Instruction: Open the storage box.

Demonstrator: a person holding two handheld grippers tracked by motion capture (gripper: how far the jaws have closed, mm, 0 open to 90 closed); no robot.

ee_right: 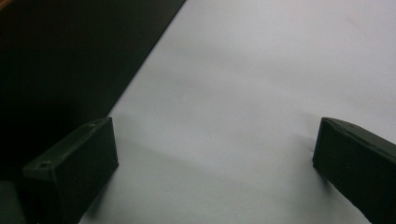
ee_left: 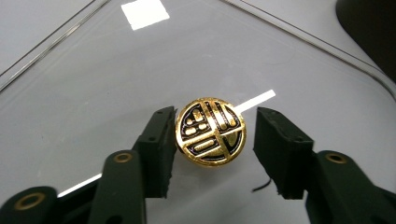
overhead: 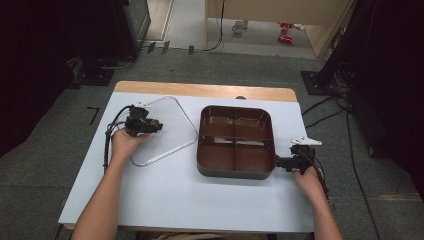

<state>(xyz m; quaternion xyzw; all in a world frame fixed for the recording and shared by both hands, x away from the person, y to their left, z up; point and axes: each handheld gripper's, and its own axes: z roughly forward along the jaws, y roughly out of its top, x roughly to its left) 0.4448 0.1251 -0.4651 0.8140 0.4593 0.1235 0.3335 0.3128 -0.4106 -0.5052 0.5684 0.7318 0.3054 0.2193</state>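
Between the left tongs (ee_left: 211, 140) sits the round gold-and-black knob (ee_left: 210, 131) of a clear glass lid (ee_left: 116, 79), and that knob is really the only sensible place to grab a flat pane like this, since the glass itself gives nothing to pinch. One pad looks like it's touching or just about touching the knob's edge, the other stands clearly off it with a gap, so I'd call the tongs apart, not clamped on anything. From the high view the lid (overhead: 162, 131) lies flat on the white worktop (overhead: 190, 200) right under the left tongs (overhead: 150, 125), with its metal rim all the way round. Just beside it, on the far side from that hand, is the brown four-compartment tray (overhead: 235, 141), all sections looking empty. My guess is the lid belongs on it, hence parked right next door. Over at the tray's near corner, the right tongs (overhead: 279, 162) are held low beside the outer wall; in their own view the right tongs (ee_right: 210, 154) are wide apart over bare worktop with the dark tray wall (ee_right: 60, 60) alongside, holding nothing.
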